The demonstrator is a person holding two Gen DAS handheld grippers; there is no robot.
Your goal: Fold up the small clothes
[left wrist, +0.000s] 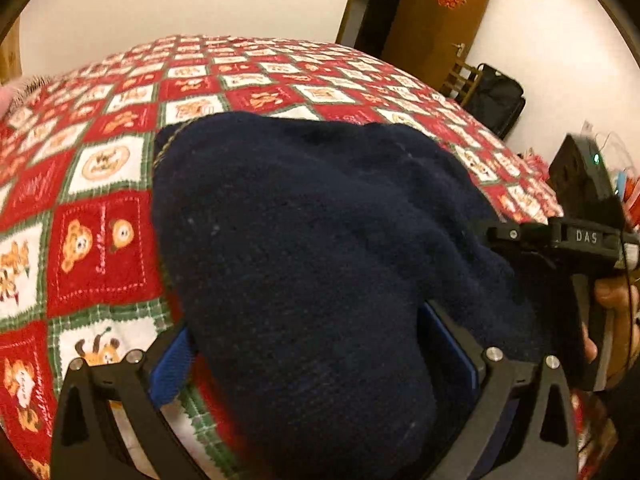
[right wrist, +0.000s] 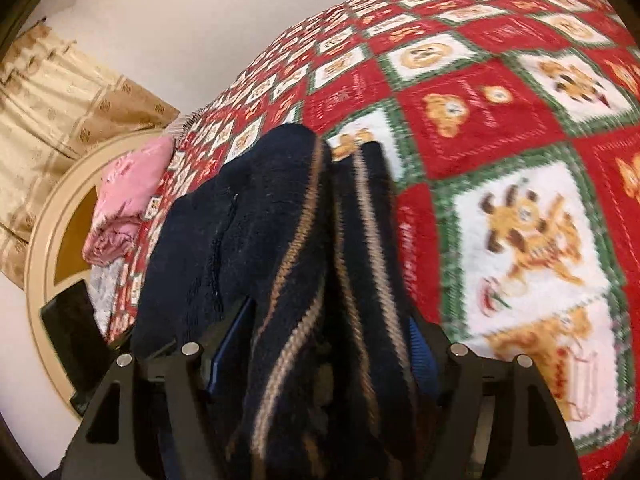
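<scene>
Navy sweater fills both tongs, hiding their tips: left gripper and right gripper each stand wide around bunched cloth; actual pinching unclear.

Both wrist cameras look steeply down along their jaws, very close over the bed. The left view faces the door, the right view the curtain. Both share the dark knit and the quilt.
</scene>
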